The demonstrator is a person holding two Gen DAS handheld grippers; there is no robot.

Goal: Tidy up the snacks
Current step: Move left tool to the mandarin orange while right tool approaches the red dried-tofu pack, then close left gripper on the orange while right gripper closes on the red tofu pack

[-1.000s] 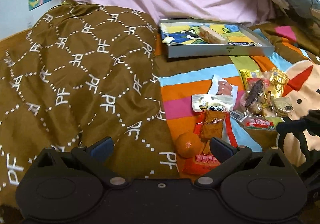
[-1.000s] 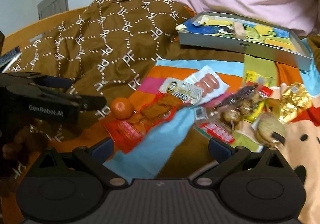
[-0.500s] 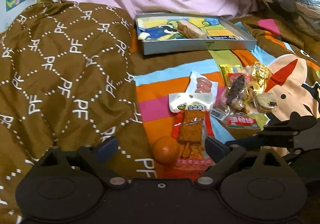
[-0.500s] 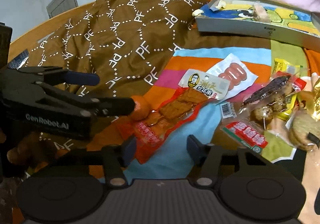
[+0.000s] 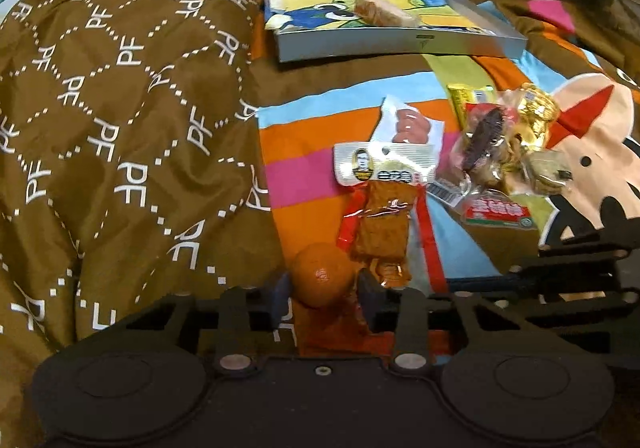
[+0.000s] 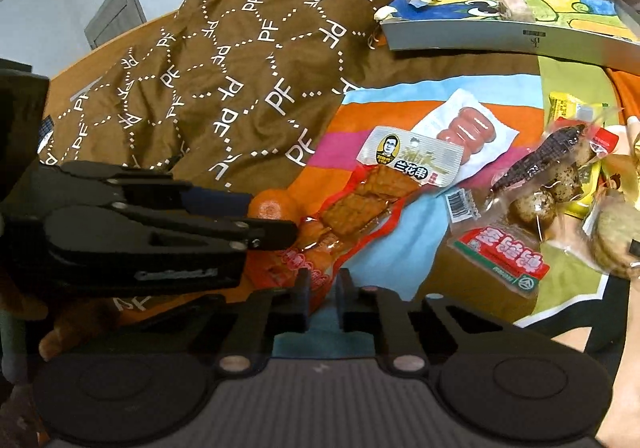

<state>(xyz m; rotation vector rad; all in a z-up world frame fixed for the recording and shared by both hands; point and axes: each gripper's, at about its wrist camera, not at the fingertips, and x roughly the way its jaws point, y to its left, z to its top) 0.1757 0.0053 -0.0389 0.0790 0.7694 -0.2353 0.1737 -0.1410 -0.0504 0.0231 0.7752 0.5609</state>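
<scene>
An orange mandarin [image 5: 322, 274] lies on the striped bedcover, and my left gripper [image 5: 323, 286] is closing on it, a pad against each side. The right wrist view shows that same left gripper [image 6: 268, 218] reaching in from the left around the mandarin [image 6: 272, 208]. A long red packet of dried tofu [image 6: 360, 208] lies beside the fruit. My right gripper [image 6: 323, 288] is shut on that packet's near end. In the left wrist view, the right gripper [image 5: 460, 283] comes in from the right at the red packet [image 5: 384, 224].
A grey tray [image 5: 400, 44] with a cartoon lining holds a nougat bar [image 5: 380, 12] at the back. A sausage pack [image 5: 412, 126] and a heap of wrapped snacks [image 5: 492, 160] lie to the right. A brown quilt [image 5: 120, 108] rises on the left.
Both grippers went from wide open to closed. The left one moved forward and down onto the mandarin. The right one stayed put and pinched the red packet's end.
</scene>
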